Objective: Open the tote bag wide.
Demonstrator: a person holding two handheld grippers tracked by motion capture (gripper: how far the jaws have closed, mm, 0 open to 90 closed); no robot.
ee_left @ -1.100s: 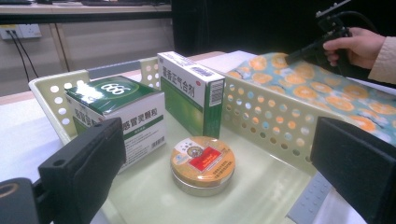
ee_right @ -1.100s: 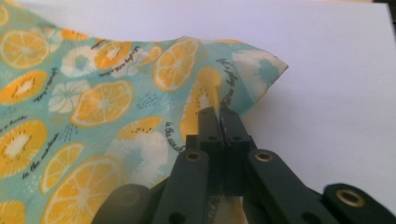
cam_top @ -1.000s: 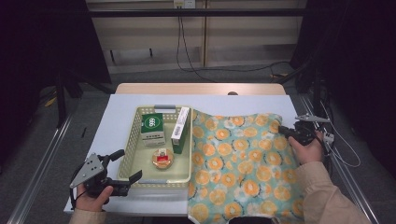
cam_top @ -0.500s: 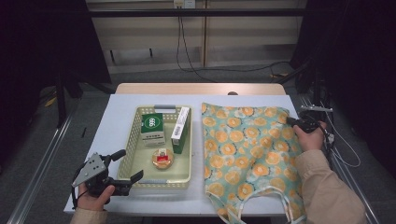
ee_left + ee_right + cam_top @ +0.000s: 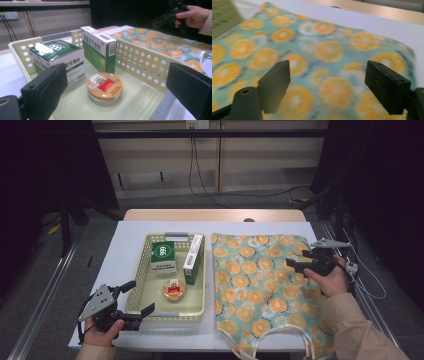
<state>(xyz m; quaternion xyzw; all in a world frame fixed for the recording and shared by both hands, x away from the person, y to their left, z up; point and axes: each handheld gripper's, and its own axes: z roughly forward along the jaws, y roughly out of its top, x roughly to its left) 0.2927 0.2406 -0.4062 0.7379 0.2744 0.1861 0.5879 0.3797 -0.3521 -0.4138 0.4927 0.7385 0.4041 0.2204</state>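
An orange-print cloth bag (image 5: 255,285) lies flat on the right half of the white table (image 5: 125,245), its handles at the front edge. My right gripper (image 5: 296,260) hovers over the bag's right side. Its jaws have just been opening and stand open, with nothing between them. In the right gripper view the bag (image 5: 324,50) lies blurred beneath the right gripper (image 5: 327,77). My left gripper (image 5: 141,296) rests open at the front left corner of a pale green basket (image 5: 136,275). In the left gripper view my left gripper (image 5: 117,87) faces a round tin (image 5: 105,86).
The basket wall (image 5: 142,62) encloses a green-topped box (image 5: 163,255), a tall green box (image 5: 193,257) standing on edge and the tin (image 5: 173,290). A wooden strip (image 5: 215,215) runs along the table's far edge. Cables trail on the floor behind.
The right gripper pulled the bag back and to the right, then let go of its edge and lifted off. The bag now lies narrower and flatter. The left gripper stayed put.
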